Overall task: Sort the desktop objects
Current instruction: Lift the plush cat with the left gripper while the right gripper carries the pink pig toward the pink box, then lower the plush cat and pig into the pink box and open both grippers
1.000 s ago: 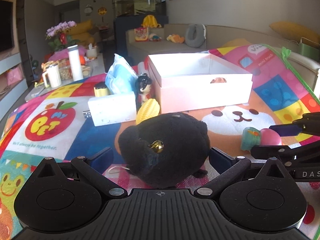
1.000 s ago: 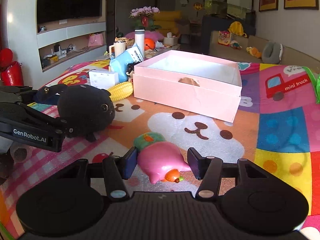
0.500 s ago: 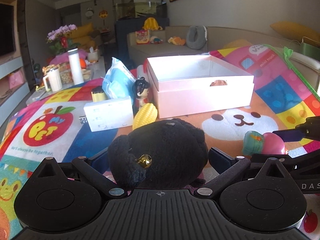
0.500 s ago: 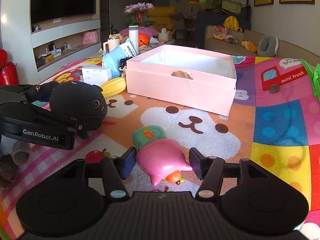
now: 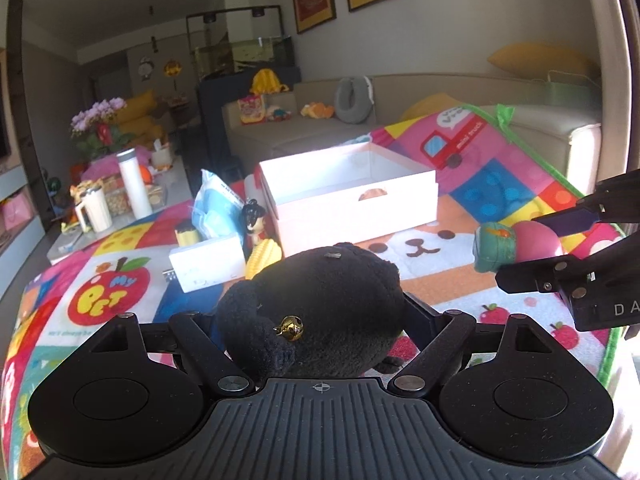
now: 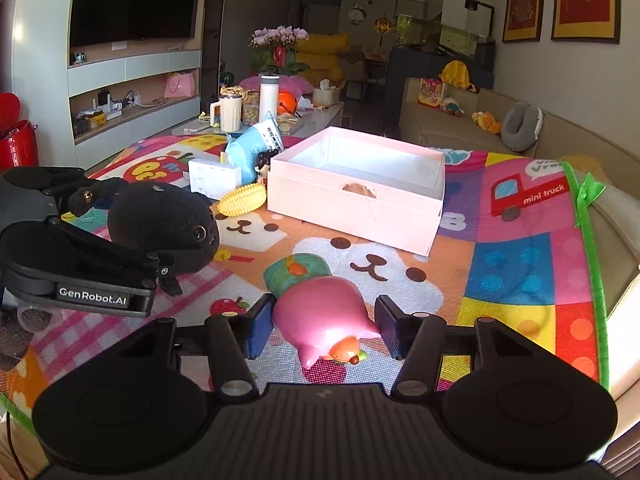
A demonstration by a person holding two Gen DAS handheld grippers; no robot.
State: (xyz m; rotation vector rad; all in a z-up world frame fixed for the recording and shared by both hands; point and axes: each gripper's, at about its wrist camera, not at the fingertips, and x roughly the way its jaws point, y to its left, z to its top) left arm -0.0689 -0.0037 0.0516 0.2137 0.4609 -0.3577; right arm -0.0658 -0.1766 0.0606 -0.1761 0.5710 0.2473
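**Both toys gripped and lifted toward the box**

Now the left gripper [image 5: 320, 312] had its jaws closed in on the black plush [image 5: 320, 304]: they had just been narrowing, and where a second earlier they stood wide to either side of the plush, they now pressed into its sides. The plush had come up with them; in the right wrist view it hung clear of the mat [image 6: 520, 272], its little feet dangling above the checked patch.

The right gripper [image 6: 324, 328] was clamped on the pink toy [image 6: 320, 320], its spread the same as before. That toy too had risen off the mat, its green end pointing forward toward the box [image 6: 352, 208]. The left finger pad [image 6: 260, 328] plainly touched the toy; the right one seemed to sit a little off its flank, though the toy's bulge hid the contact.

The pink box lay open and empty just ahead of both grippers, nearer than it had been a second earlier. The corn [image 6: 242, 199], white carton [image 6: 214, 176], blue packet [image 6: 252, 146] and small figurine [image 6: 264, 162] waited beside its left wall, untouched.

By my reading the pickup of both toys was done and the carry had begun; what remained was to bring each over the box rim and release it inside, then return for the four items left.
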